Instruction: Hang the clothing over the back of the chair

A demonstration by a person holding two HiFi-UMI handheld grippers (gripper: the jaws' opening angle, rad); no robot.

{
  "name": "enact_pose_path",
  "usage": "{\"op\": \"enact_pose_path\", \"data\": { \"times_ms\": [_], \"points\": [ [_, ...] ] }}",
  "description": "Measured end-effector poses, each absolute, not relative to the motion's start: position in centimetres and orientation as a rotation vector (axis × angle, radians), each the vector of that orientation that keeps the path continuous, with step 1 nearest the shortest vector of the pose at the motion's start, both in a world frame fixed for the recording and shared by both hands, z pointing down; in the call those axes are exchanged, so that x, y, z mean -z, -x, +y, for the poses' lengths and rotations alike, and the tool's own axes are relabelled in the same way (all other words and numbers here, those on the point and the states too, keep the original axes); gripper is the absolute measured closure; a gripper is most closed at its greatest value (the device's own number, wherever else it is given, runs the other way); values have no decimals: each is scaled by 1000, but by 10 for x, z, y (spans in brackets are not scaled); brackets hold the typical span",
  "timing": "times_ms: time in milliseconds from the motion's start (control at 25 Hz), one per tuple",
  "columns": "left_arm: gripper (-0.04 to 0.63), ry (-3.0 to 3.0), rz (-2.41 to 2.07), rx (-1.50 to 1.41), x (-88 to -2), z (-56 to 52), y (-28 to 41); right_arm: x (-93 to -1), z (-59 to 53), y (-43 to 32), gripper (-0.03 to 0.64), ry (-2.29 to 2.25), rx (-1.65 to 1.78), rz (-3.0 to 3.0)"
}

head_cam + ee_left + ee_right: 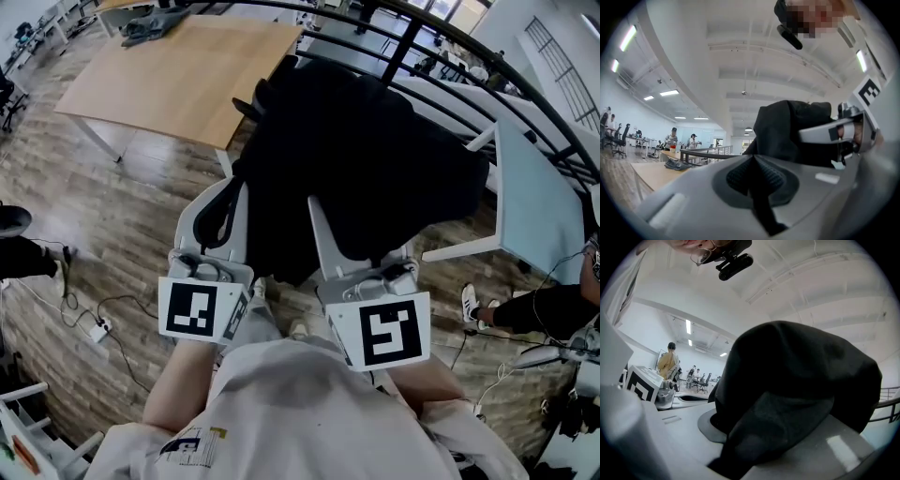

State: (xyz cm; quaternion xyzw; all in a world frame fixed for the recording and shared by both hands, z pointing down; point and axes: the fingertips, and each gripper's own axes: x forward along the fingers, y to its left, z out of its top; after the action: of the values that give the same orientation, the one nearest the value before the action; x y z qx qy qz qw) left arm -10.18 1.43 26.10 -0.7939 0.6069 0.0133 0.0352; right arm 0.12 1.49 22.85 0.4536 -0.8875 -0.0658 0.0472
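In the head view the black clothing [366, 159] hangs spread out in the air in front of me, held by both grippers. My left gripper [225, 202] grips its left edge, and in the left gripper view a thin fold of clothing [757, 201] is pinched between the shut jaws. My right gripper [323, 220] holds the lower middle, and in the right gripper view a thick bunch of clothing [764, 427] fills its jaws. A pale blue chair [530, 202] with a white frame stands to the right, partly behind the cloth. Both fingertips are hidden by fabric.
A wooden table [178, 75] stands at the far left with dark items on it. A black railing [412, 37] crosses behind the cloth. Cables and a power strip [98, 328] lie on the wood floor at left. A seated person's leg and shoe [469, 302] are at right.
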Motion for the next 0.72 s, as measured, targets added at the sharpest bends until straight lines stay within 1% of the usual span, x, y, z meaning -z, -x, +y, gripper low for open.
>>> {"op": "enact_pose_path", "data": {
  "times_ms": [360,720],
  "points": [
    [594,2464,1752,-69,-219,-58,121,-178,-52,17,477,-1530,283,-2693],
    [594,2537,1619,-65,-195,-115,141,-149,-104,38,474,-1680,334,-2606]
  ]
}}
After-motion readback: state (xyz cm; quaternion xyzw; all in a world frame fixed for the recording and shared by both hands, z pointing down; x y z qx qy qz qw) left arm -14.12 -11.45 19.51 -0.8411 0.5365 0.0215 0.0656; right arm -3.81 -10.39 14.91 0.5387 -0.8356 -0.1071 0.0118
